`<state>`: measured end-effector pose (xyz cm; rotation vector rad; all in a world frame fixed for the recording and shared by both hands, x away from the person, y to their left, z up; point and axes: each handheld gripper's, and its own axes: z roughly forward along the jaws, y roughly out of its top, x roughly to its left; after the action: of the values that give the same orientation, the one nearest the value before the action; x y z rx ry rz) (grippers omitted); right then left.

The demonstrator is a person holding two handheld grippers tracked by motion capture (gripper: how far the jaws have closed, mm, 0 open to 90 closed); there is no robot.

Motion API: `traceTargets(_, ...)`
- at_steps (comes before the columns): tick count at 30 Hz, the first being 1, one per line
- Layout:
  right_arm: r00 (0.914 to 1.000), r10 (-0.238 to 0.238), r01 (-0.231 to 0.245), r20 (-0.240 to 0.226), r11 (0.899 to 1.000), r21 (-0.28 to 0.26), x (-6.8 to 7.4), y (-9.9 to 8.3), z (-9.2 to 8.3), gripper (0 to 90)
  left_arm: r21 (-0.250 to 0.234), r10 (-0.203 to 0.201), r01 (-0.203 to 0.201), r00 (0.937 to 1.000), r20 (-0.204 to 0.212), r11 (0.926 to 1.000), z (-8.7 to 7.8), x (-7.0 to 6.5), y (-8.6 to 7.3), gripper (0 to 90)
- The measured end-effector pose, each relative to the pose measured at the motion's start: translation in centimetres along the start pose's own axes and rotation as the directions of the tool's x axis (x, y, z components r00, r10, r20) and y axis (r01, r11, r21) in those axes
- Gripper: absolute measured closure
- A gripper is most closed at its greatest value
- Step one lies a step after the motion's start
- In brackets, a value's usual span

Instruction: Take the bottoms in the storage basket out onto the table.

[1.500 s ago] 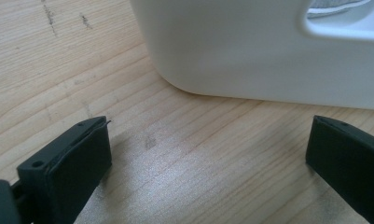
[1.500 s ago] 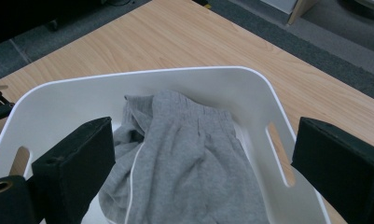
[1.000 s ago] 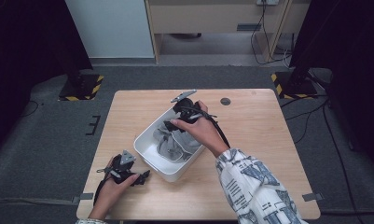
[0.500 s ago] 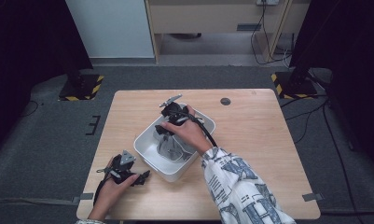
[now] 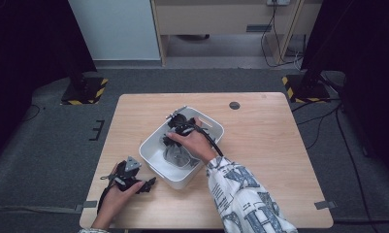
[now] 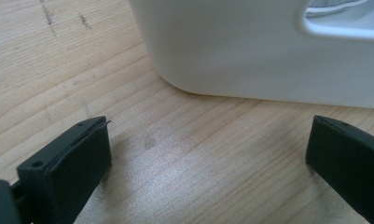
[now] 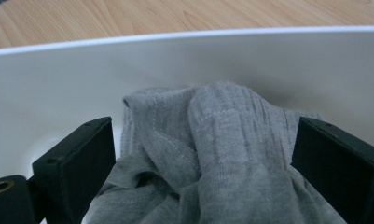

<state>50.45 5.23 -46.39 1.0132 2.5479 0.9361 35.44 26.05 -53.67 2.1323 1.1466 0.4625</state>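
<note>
R gripper (image 5: 175,138) sat inside white bin (image 5: 155,162), released, jaws straddling grey cloth (image 7: 212,154). L gripper (image 5: 146,184) released too, resting on desk (image 5: 279,145) by bin's near-left corner.

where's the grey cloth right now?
The grey ribbed fabric cloth lies bunched inside the white plastic bin mid-table in the high view, between the open jaws of the right gripper.

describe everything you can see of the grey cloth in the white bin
The grey cloth looks like a soft ribbed knit with stitched hems, crumpled and folded over itself into a heap. It lies inside the white bin, bunched up against one wall. The right gripper is lowered into the bin with its open jaws on either side of the raised fold, apparently touching the fabric without yet clamping it.
</note>
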Motion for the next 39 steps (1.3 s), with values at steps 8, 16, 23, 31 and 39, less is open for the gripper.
traceTargets(8,0.9999,0.014,-0.014,-0.006,1.0,0.019,0.1,-0.8,1.3,4.2,0.0,0.001,-0.001,1.0,-0.001,1.0,0.0,0.0,0.0,0.0)
traceTargets(16,1.0,0.006,-0.006,-0.005,1.0,0.017,0.3,-1.1,1.9,3.4,0.002,0.0,0.0,1.0,-0.001,1.0,0.0,0.0,0.0,0.0)
traceTargets(23,0.9997,-0.022,0.022,0.009,0.999,0.044,0.6,-1.3,2.9,1.1,0.003,0.002,-0.002,1.0,-0.002,1.0,0.0,0.0,0.0,0.0)
traceTargets(31,0.9987,-0.034,0.032,0.037,0.998,0.051,0.8,-1.6,3.4,0.3,0.002,0.001,-0.001,1.0,-0.004,1.0,0.0,0.0,0.0,0.0)
traceTargets(39,0.9958,-0.055,0.054,0.074,0.998,0.01,1.0,-2.3,3.7,0.3,0.002,0.001,-0.001,1.0,-0.003,1.0,0.0,0.0,0.0,0.0)
